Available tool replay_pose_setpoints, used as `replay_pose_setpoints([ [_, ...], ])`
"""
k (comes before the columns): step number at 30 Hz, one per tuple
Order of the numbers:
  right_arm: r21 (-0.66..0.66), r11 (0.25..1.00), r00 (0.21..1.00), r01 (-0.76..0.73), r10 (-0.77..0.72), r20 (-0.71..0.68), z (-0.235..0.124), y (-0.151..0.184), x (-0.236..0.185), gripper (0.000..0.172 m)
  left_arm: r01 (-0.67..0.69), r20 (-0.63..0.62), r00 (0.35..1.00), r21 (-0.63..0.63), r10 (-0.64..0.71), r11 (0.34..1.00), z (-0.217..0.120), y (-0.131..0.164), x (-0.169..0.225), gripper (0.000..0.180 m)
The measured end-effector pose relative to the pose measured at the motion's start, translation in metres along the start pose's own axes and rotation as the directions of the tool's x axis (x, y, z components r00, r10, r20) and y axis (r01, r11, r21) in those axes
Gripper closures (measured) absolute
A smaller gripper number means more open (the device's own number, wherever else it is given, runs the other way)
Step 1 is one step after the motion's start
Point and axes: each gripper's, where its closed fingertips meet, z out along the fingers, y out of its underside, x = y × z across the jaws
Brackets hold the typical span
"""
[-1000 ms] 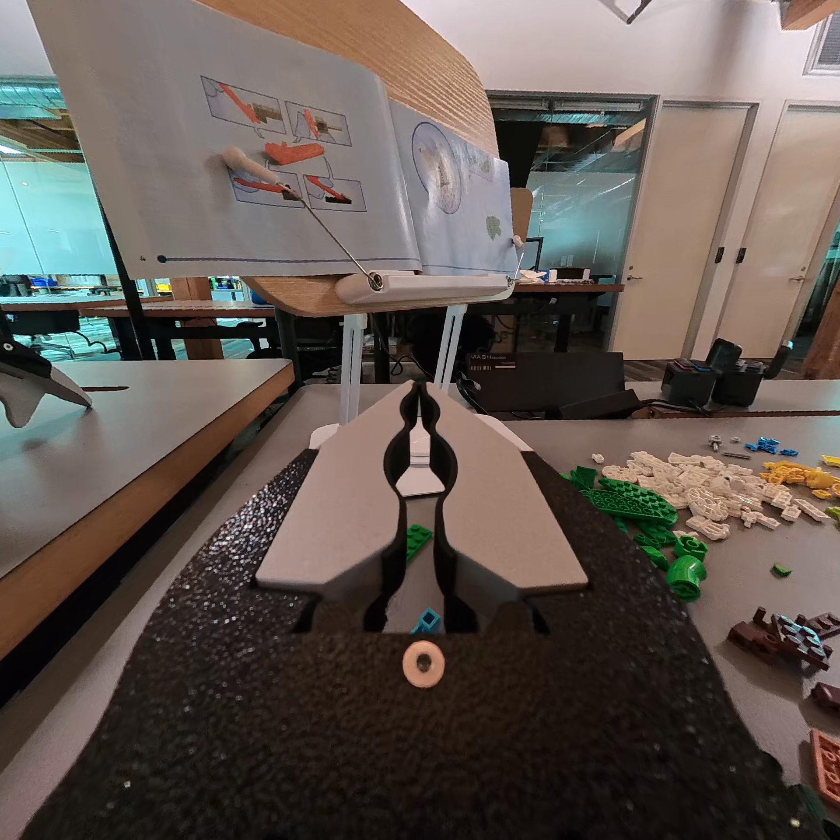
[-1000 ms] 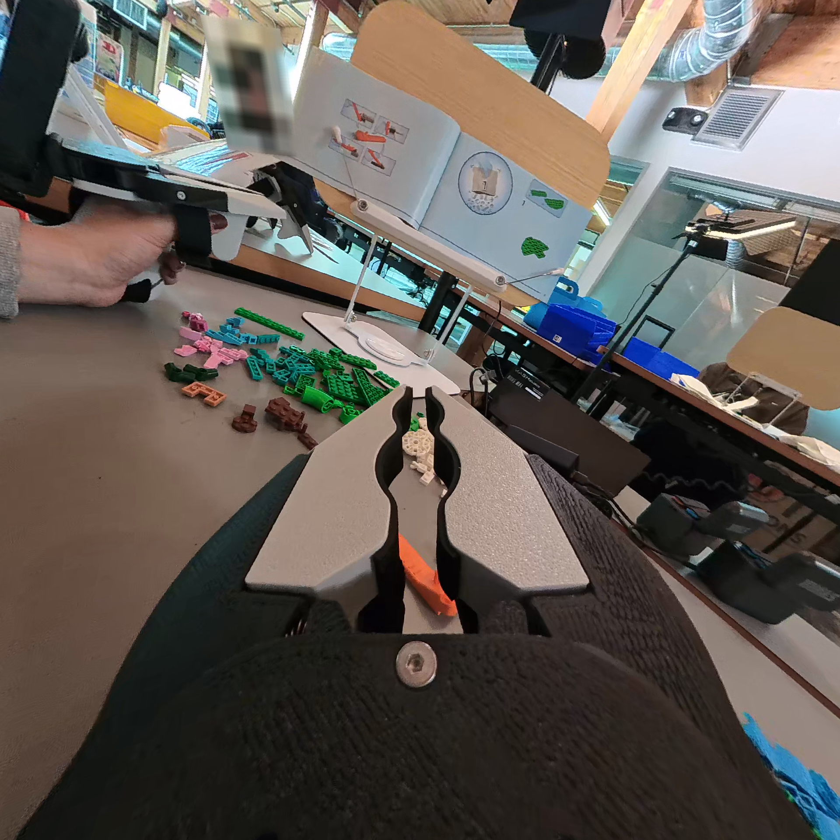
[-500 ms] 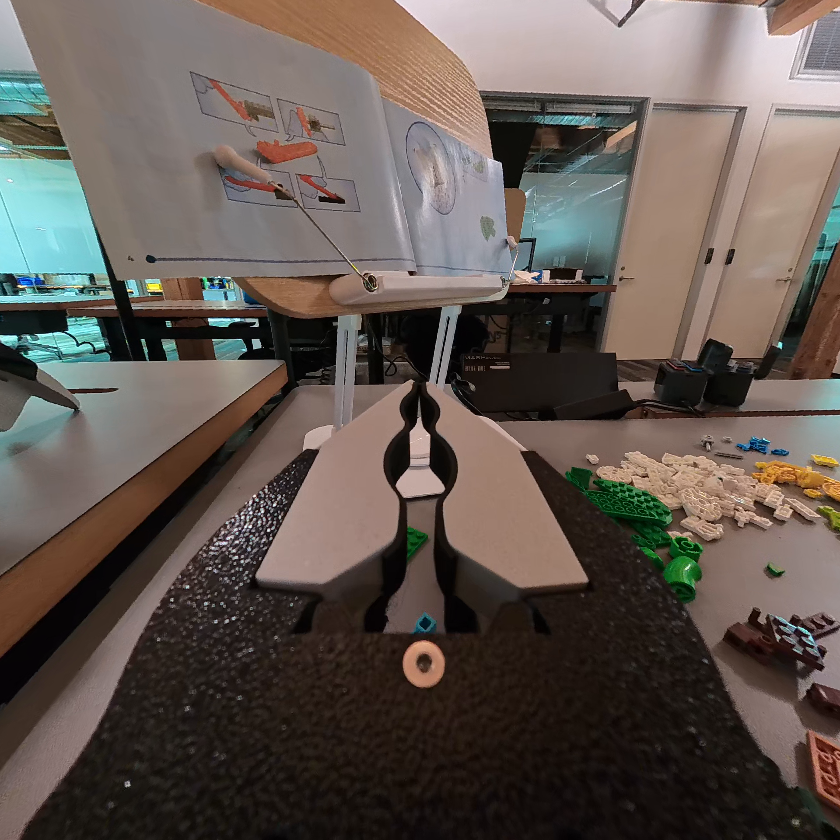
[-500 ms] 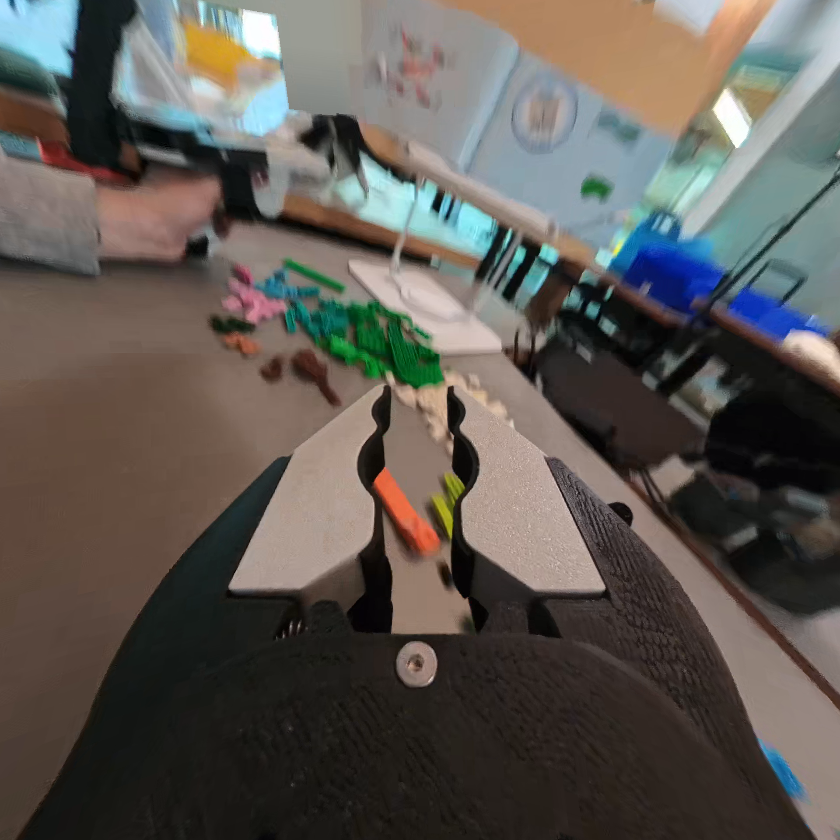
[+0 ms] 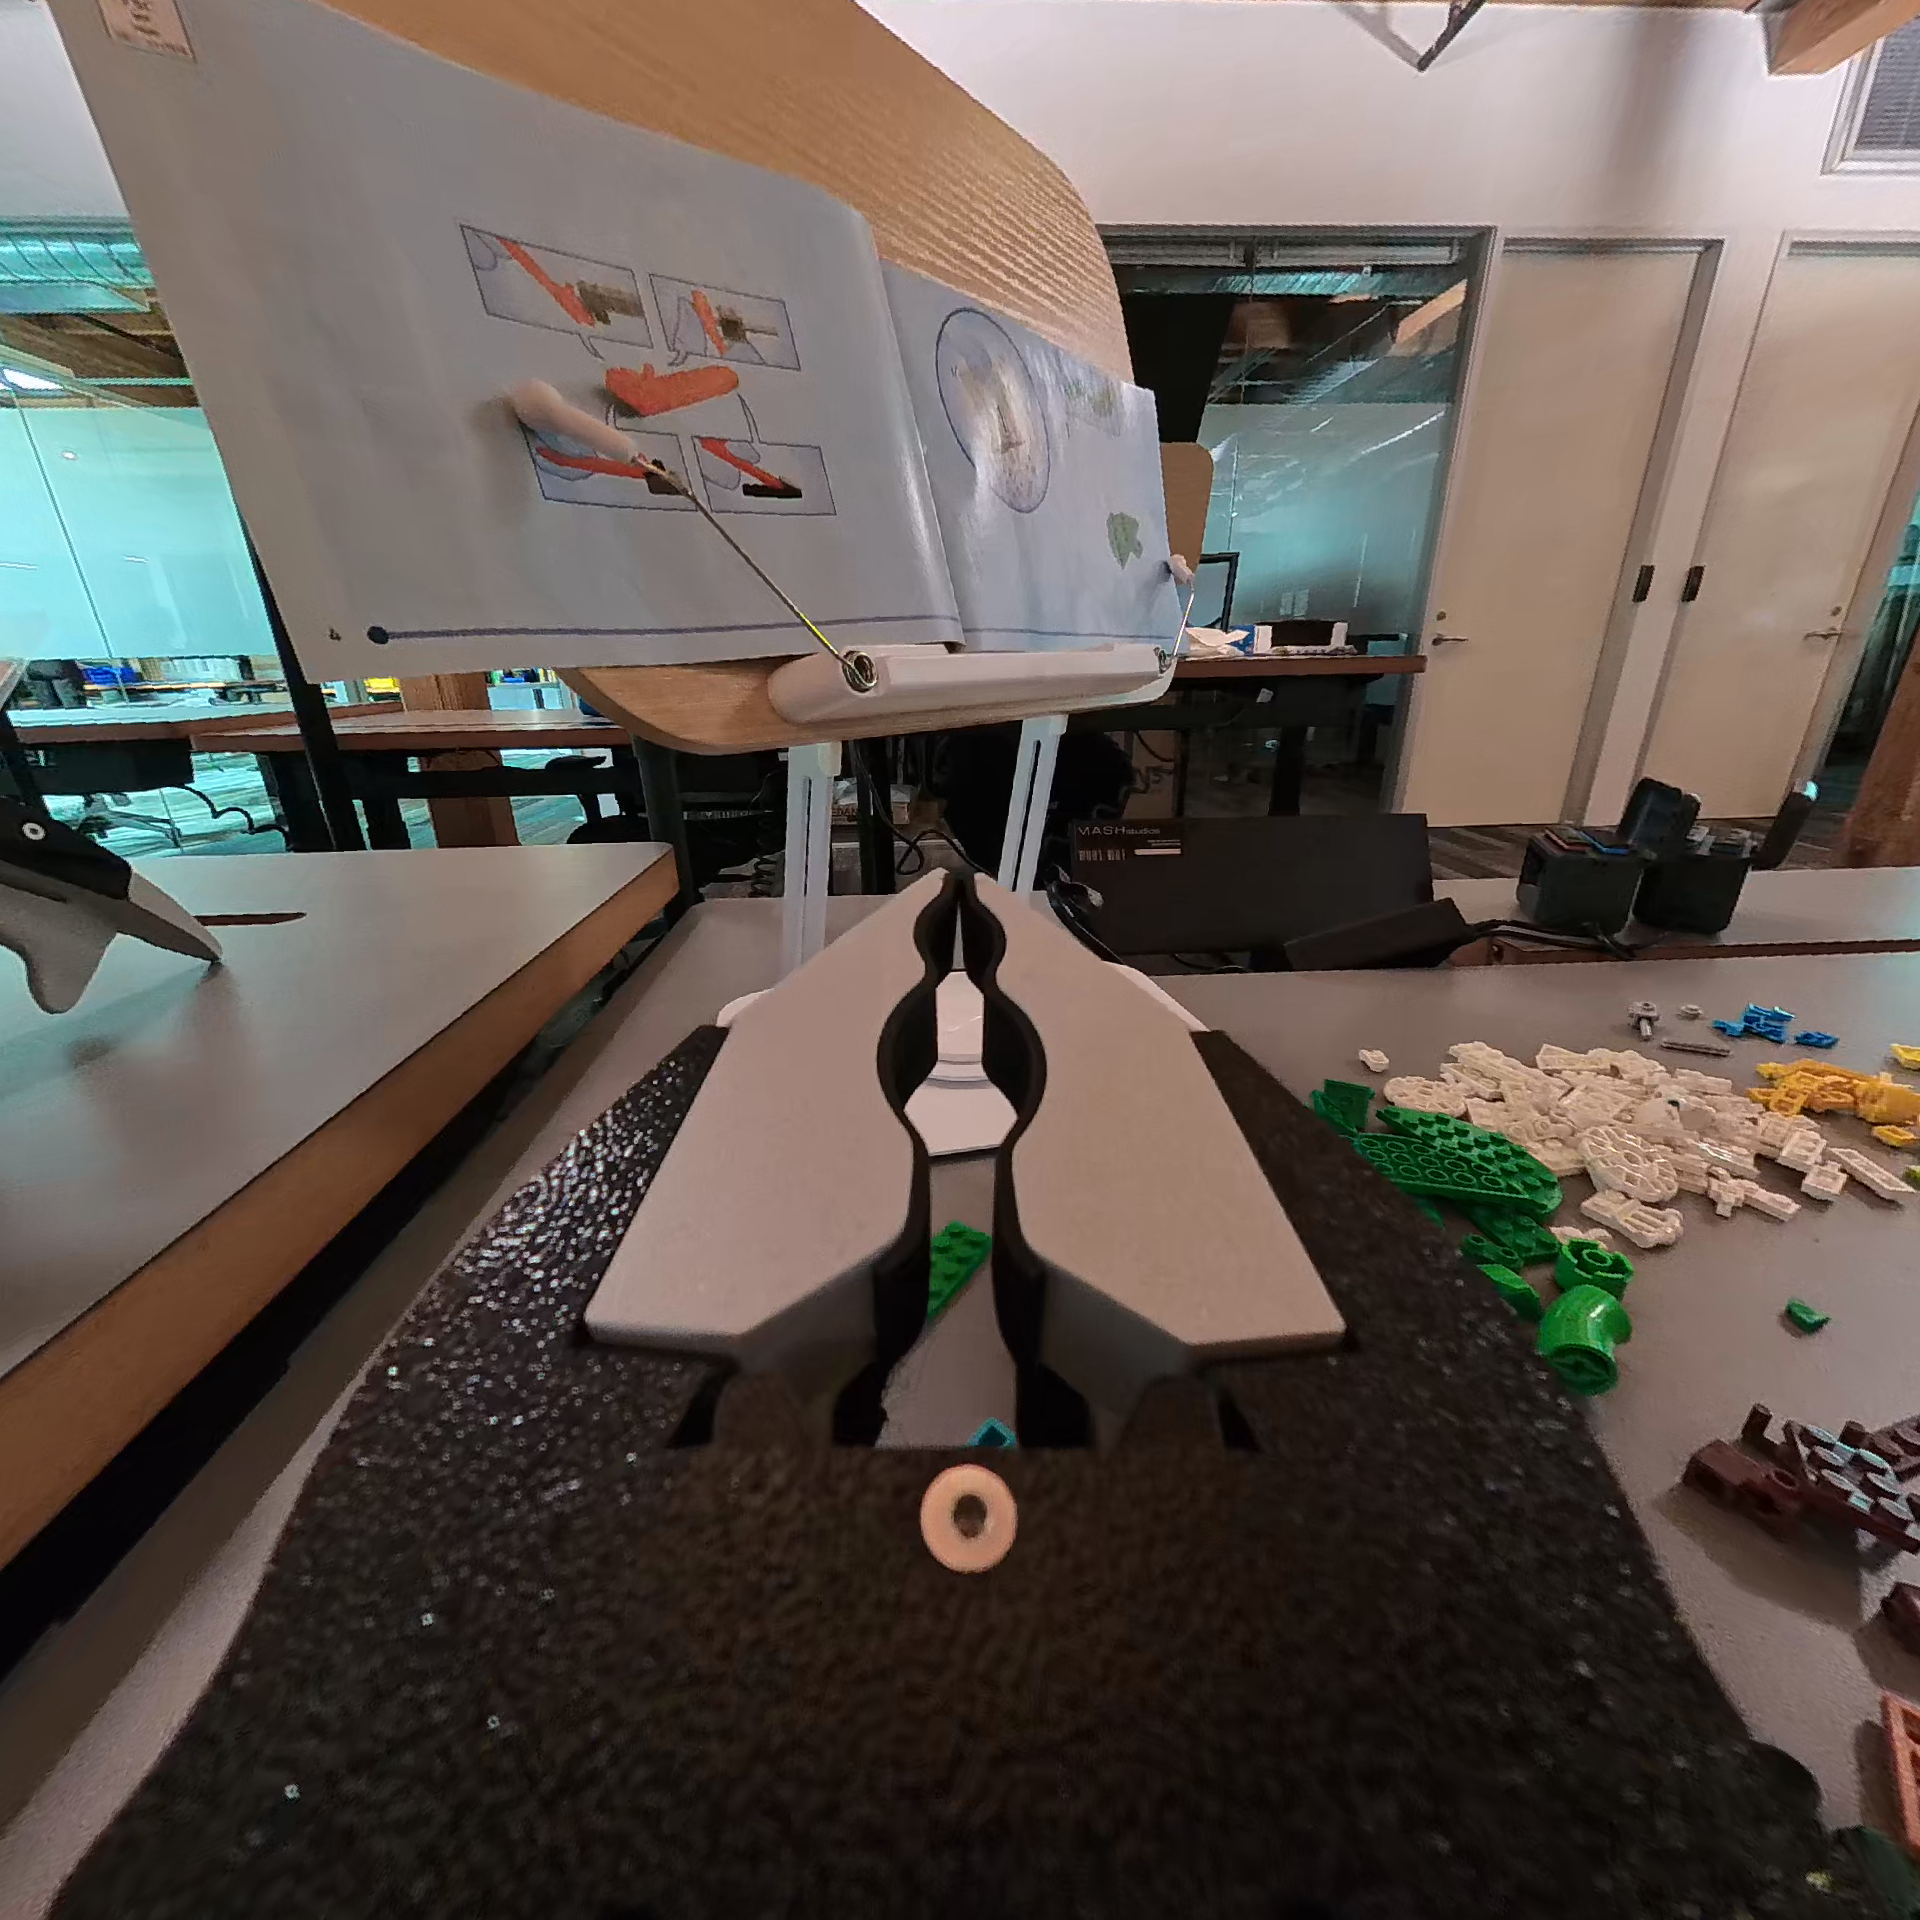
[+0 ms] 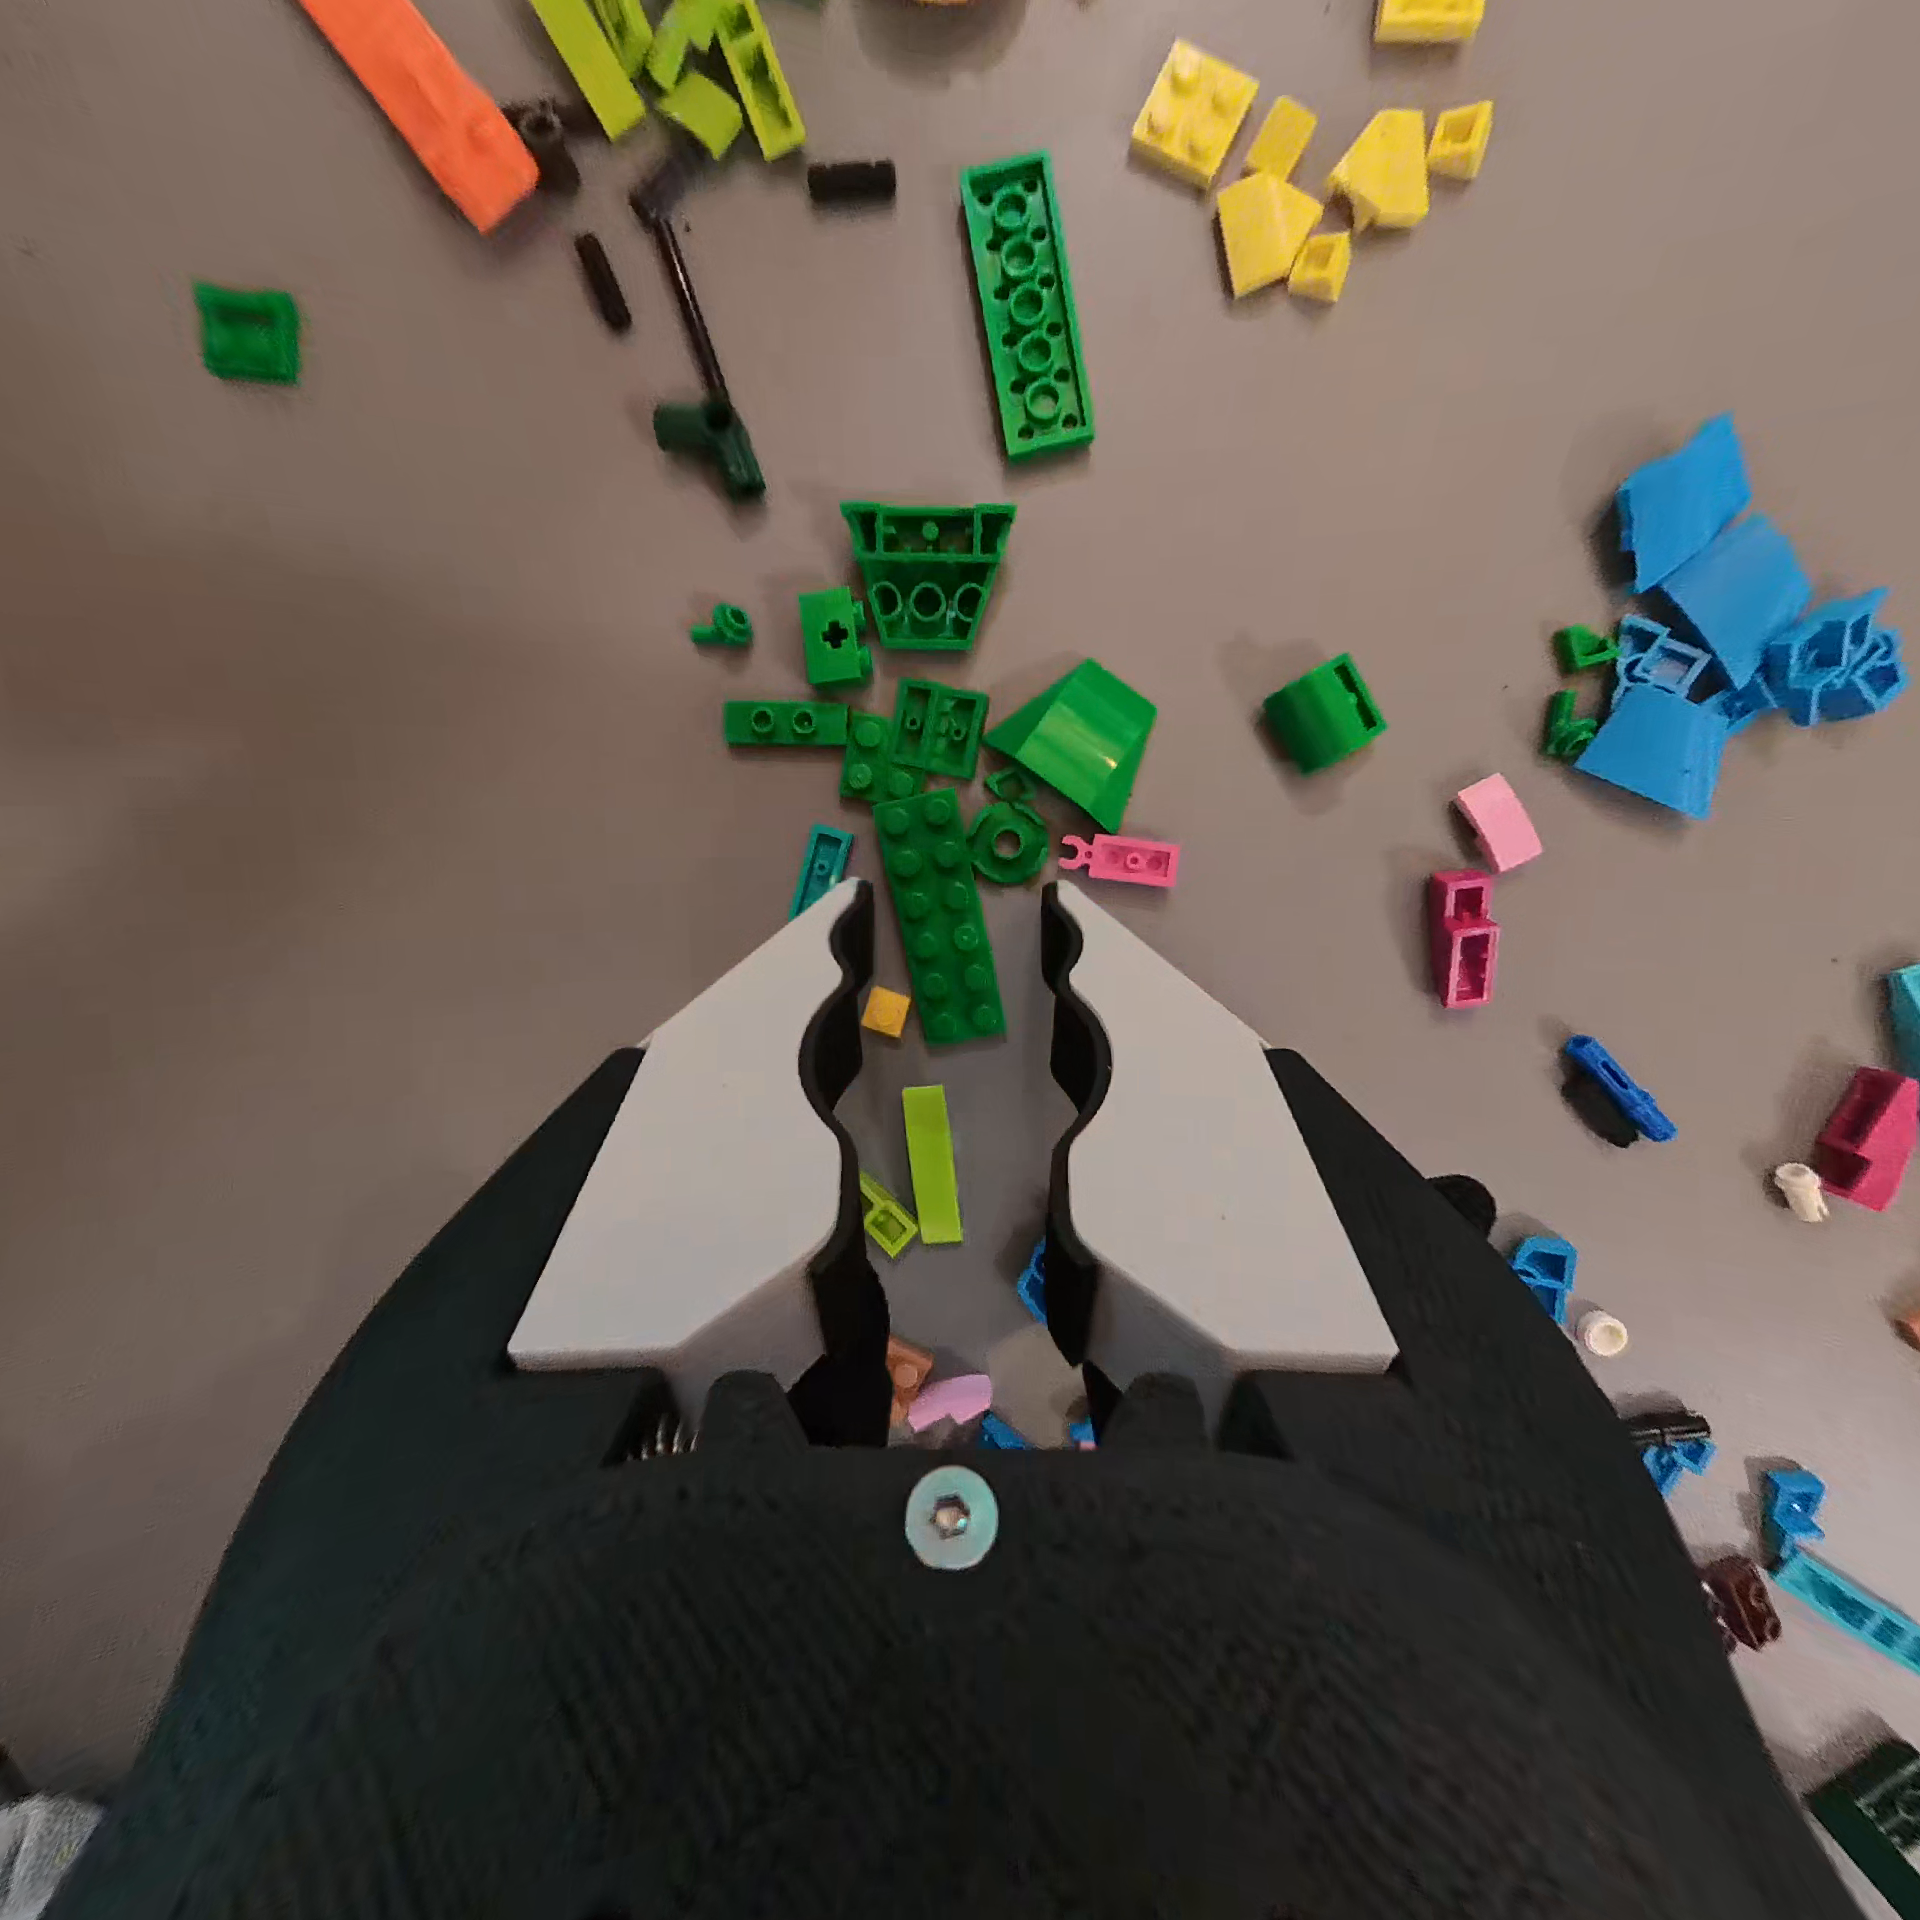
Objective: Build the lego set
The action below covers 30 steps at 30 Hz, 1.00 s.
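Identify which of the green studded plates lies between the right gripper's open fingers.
The dark green studded plate, studs up, lying lengthwise between the right gripper's open fingertips. The brighter long plate lies farther ahead, underside up.

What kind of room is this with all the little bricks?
It looks like an office workroom set up for toy-brick building. Grey tables stand between glass walls, an open instruction booklet rests on a wooden stand, and loose colourful plastic bricks cover the tabletop.

Your left gripper point(image 5: 958, 883) has two pale grey fingers point(image 5: 790, 1143) lined with wavy black pads, set in a rough, speckled black body with a white-ringed screw point(image 5: 968, 1517) behind them. Your right gripper point(image 6: 951, 899) matches, its screw point(image 6: 949, 1514) silver.
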Motion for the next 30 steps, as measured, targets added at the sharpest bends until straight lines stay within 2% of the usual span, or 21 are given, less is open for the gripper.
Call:
replay_pose_setpoints([
  [3, -0.035, 0.999, 1.000, 0.010, -0.009, 0.022, 0.000, 0.002, -0.001, 0.145, -0.001, 0.003, 1.000, 0.000, 0.001, 1.000, 0.000, 0.000, -0.001, 0.180],
  [5, -0.055, 0.998, 0.999, 0.016, -0.014, 0.042, 0.000, 0.003, -0.003, 0.156, 0.000, 0.001, 1.000, -0.001, 0.000, 1.000, 0.001, 0.000, -0.001, 0.180],
  [7, -0.073, 0.996, 0.998, 0.050, -0.048, 0.033, -0.001, 0.003, -0.003, 0.156, -0.001, -0.003, 1.000, -0.005, 0.001, 1.000, 0.001, 0.001, 0.000, 0.180],
  [9, -0.037, 0.995, 0.995, 0.095, -0.094, 0.027, -0.006, -0.010, -0.012, 0.157, -0.007, -0.006, 1.000, -0.008, 0.007, 1.000, 0.002, 0.001, 0.002, 0.180],
  [12, 0.057, 0.976, 0.975, 0.208, -0.212, 0.071, -0.010, -0.048, -0.055, 0.157, -0.015, -0.010, 1.000, -0.008, 0.015, 1.000, 0.002, 0.001, 0.003, 0.180],
  [14, 0.097, 0.941, 0.932, 0.326, -0.337, 0.135, 0.000, -0.073, -0.105, 0.157, -0.017, -0.012, 1.000, -0.010, 0.017, 1.000, 0.002, 0.002, 0.004, 0.180],
  [16, 0.081, 0.883, 0.864, 0.462, -0.469, 0.183, 0.018, -0.086, -0.154, 0.157, -0.019, -0.013, 1.000, -0.012, 0.019, 1.000, 0.002, 0.002, 0.004, 0.180],
  [19, -0.004, 0.778, 0.761, 0.628, -0.614, 0.210, 0.043, -0.083, -0.204, 0.156, -0.023, -0.010, 1.000, -0.009, 0.023, 1.000, 0.000, 0.000, 0.004, 0.180],
  [22, -0.014, 0.756, 0.734, 0.655, -0.631, 0.250, 0.055, -0.083, -0.232, 0.156, -0.013, -0.002, 1.000, -0.001, 0.013, 1.000, -0.002, -0.002, 0.001, 0.180],
  [27, -0.038, 0.763, 0.744, 0.645, -0.616, 0.259, 0.059, -0.079, -0.237, 0.155, 0.010, -0.003, 1.000, 0.000, -0.010, 1.000, 0.000, -0.001, 0.000, 0.180],
  [30, 0.003, 0.807, 0.771, 0.590, -0.565, 0.293, 0.057, -0.080, -0.244, 0.125, 0.010, -0.011, 1.000, -0.004, -0.010, 1.000, 0.001, 0.001, 0.003, 0.180],
])
